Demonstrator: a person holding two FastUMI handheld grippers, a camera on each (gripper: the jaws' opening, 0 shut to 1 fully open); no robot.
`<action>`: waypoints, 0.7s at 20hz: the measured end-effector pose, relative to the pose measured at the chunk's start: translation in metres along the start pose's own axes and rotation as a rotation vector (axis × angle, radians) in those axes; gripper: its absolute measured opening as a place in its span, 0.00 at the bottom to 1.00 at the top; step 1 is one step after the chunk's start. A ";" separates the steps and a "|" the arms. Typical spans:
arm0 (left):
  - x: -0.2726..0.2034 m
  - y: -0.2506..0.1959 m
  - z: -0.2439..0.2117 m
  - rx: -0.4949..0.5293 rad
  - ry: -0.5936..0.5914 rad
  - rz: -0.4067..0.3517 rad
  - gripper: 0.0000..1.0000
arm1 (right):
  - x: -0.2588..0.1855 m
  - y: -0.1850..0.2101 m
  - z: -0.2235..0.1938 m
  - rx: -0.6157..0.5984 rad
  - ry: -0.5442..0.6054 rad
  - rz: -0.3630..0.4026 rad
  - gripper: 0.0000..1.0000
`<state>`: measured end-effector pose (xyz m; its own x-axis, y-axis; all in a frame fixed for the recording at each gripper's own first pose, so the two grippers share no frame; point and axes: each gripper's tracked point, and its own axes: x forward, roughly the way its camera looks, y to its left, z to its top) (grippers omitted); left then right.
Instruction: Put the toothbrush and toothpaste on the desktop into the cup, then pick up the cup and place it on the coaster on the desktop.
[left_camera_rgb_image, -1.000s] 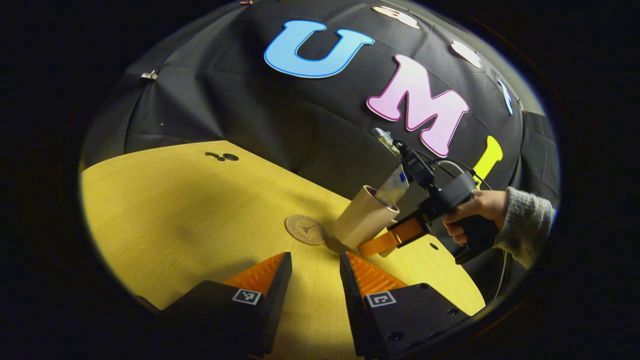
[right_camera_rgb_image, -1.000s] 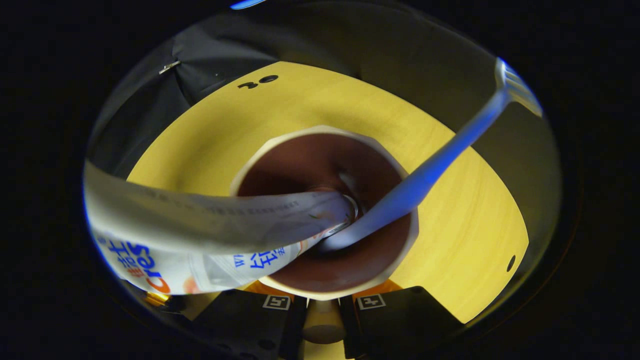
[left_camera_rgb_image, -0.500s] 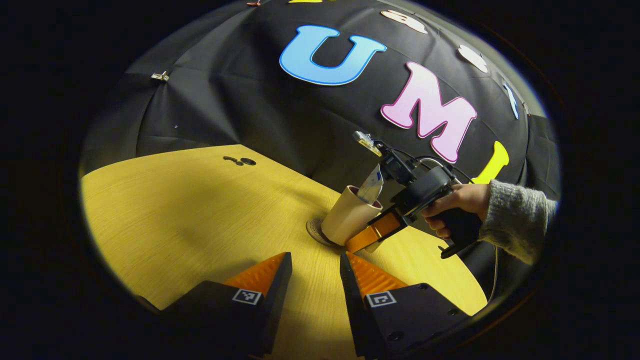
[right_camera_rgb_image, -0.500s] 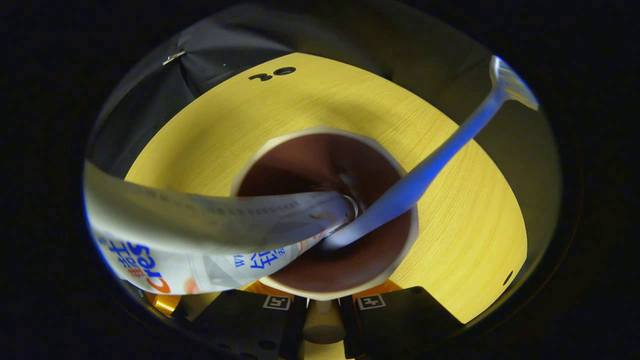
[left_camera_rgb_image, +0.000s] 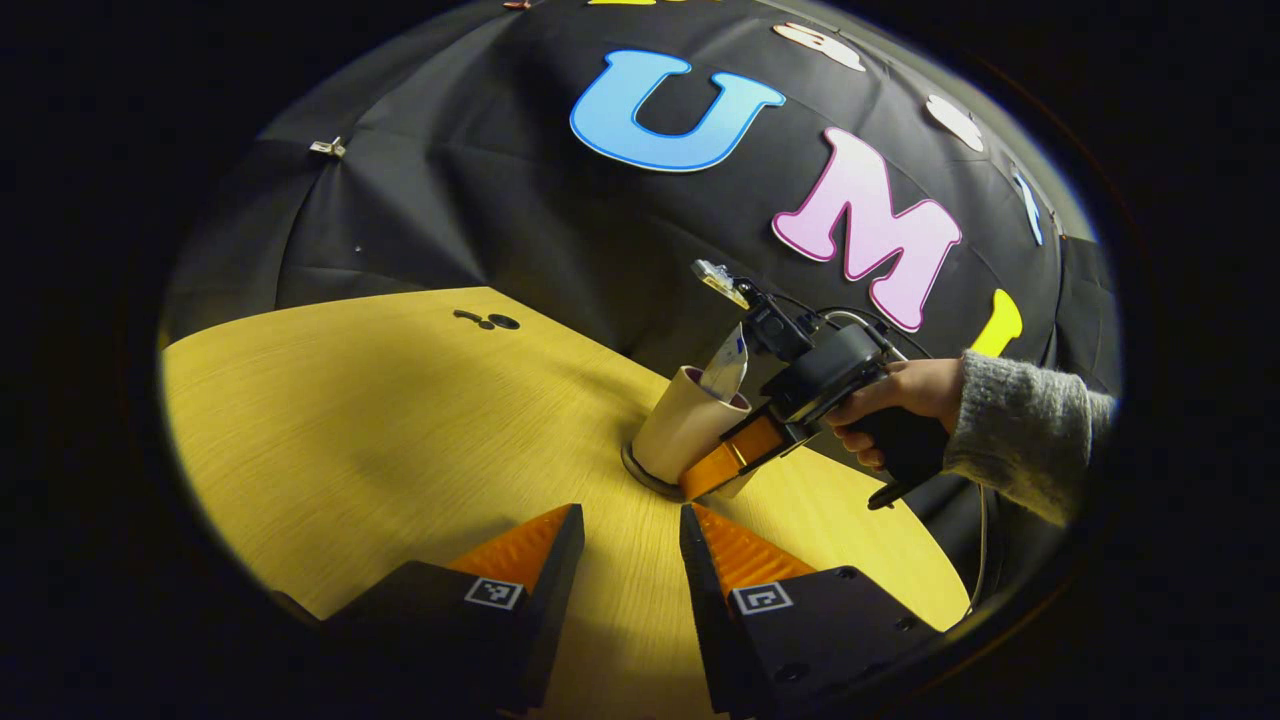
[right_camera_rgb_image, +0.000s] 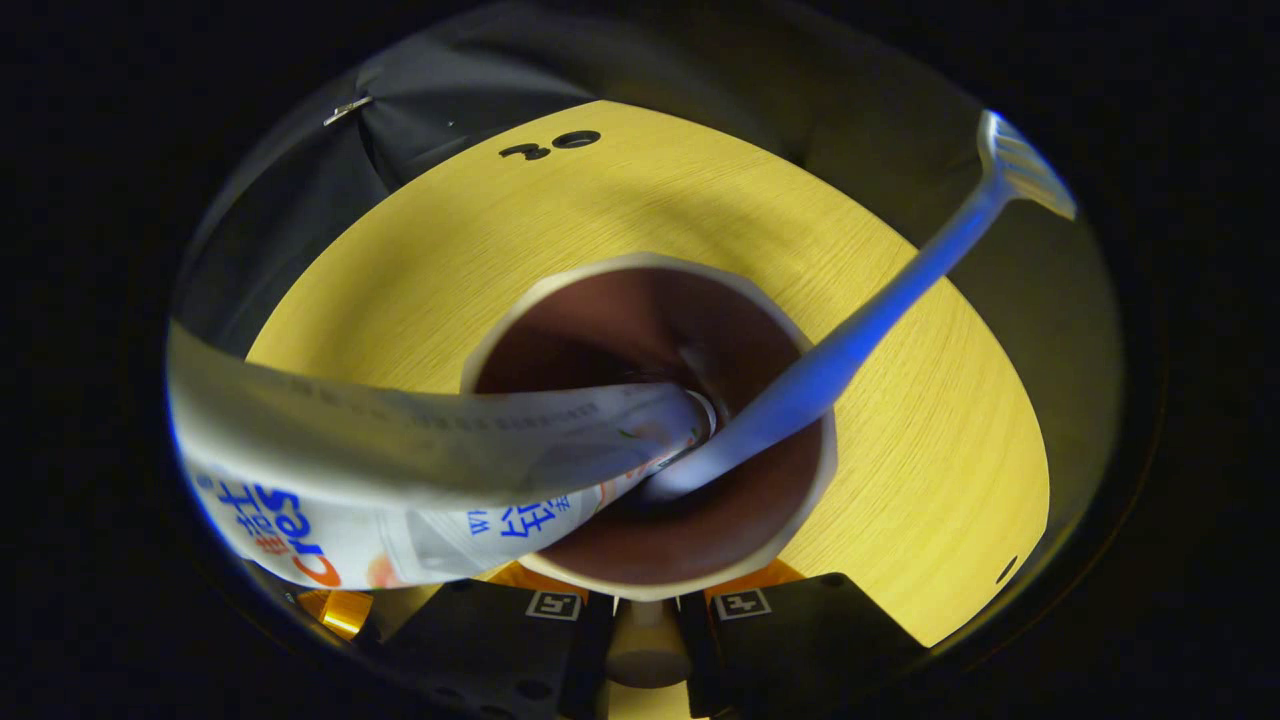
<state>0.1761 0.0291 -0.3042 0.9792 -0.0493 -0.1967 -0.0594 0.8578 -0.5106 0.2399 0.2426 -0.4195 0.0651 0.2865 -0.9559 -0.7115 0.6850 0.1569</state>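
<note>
A second before, I had the tan, tapered cup with the dark brown inside (left_camera_rgb_image: 685, 425) tilted in the air to the right of the round wooden coaster (left_camera_rgb_image: 638, 472); by this moment I had brought it across and down so that its base sat over the coaster, with just a dark sliver of the disc showing under its left edge. In the left gripper view the right gripper (left_camera_rgb_image: 722, 470) pinched the cup's handle near its base, held by my hand (left_camera_rgb_image: 905, 400) in a grey knitted sleeve. The right gripper view looked straight into the cup, where the white toothpaste tube with blue print (right_camera_rgb_image: 400, 470) leaned out to the left and the blue toothbrush (right_camera_rgb_image: 860, 330) leaned out to the upper right, bristles well clear of the rim; neither had shifted inside the cup during the move. My left gripper (left_camera_rgb_image: 632, 530) hung idle over the yellow wooden desktop (left_camera_rgb_image: 350, 440), its fingers spread with nothing between them. I judged the placement nearly done: whether the cup stood flat or slightly tipped I could not tell, so letting go called for care.
</note>
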 end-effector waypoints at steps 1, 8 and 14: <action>0.000 0.000 0.000 -0.001 0.001 0.001 0.62 | 0.001 0.000 -0.002 -0.003 0.008 -0.003 0.33; 0.002 0.004 0.001 0.001 0.007 0.002 0.62 | 0.000 -0.002 -0.001 -0.005 0.006 -0.014 0.29; 0.001 0.004 0.002 0.008 0.012 0.000 0.61 | -0.006 -0.009 -0.005 -0.024 0.009 -0.036 0.53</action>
<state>0.1774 0.0333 -0.3044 0.9769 -0.0549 -0.2068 -0.0582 0.8618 -0.5038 0.2420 0.2313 -0.4170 0.0849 0.2558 -0.9630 -0.7256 0.6782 0.1161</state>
